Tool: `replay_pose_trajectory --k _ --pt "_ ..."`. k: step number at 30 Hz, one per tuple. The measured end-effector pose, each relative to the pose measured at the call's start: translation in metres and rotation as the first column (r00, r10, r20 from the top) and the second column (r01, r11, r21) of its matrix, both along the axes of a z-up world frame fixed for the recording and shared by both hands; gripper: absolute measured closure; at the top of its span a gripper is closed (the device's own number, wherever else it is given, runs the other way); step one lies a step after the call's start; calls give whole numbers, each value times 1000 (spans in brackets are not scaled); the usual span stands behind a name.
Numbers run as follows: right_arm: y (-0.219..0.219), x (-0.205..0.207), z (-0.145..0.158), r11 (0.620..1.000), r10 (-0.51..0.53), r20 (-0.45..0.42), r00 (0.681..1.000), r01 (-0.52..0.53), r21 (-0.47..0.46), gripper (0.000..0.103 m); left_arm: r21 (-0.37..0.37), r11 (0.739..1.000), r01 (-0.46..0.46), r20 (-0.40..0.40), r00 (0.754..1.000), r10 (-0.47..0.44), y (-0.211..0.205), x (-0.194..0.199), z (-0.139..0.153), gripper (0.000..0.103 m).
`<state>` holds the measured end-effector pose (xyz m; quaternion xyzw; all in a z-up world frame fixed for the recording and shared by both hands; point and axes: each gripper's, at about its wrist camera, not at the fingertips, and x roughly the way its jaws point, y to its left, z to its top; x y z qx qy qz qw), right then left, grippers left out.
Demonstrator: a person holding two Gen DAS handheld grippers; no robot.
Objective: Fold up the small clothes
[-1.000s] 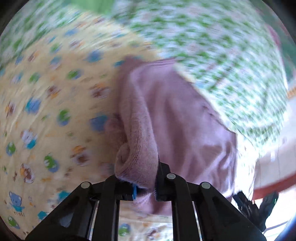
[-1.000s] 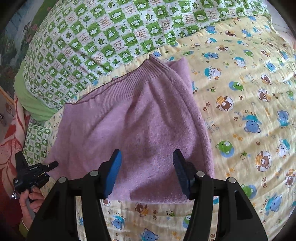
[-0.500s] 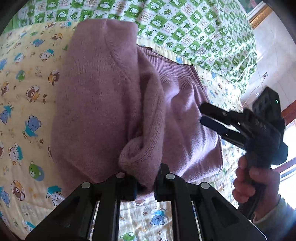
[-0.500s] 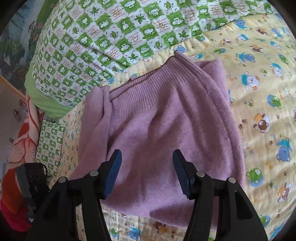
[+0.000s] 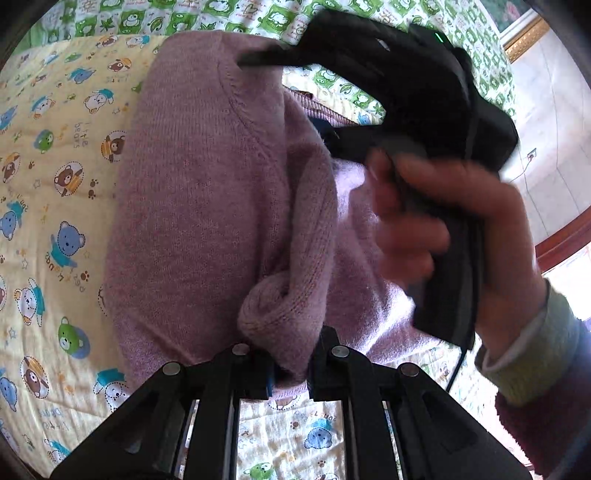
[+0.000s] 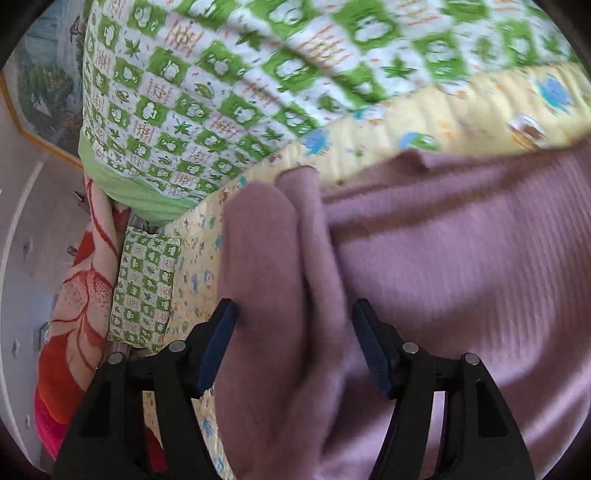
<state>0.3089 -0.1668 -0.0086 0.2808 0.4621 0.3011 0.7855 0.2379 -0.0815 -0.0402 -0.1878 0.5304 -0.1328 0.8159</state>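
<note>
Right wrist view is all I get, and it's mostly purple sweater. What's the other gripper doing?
Observer: The left gripper is shut on a bunched-up sleeve cuff of the sweater.
Operator: Can you see mine from there?
Observer: Yes. A hand holds the right gripper over the sweater's far end, by the green checked quilt. Its jaws have just been opening, with a sweater fold between them.
Operator: Is that hand wearing anything?
Observer: A sleeve with a pale green cuff at the wrist.
</note>
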Motion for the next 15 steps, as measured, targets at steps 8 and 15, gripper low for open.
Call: replay_pose_trajectory --k 8,15 --pt "28 27 9 996 39 9 999 -38 -77 86 7 1000 5 11 1000 -5 -4 -5 7 93" --pt "-19 -2 59 1000 10 133 991 -7 -26 87 -41 988 147 87 986 -143 -41 -5 44 93"
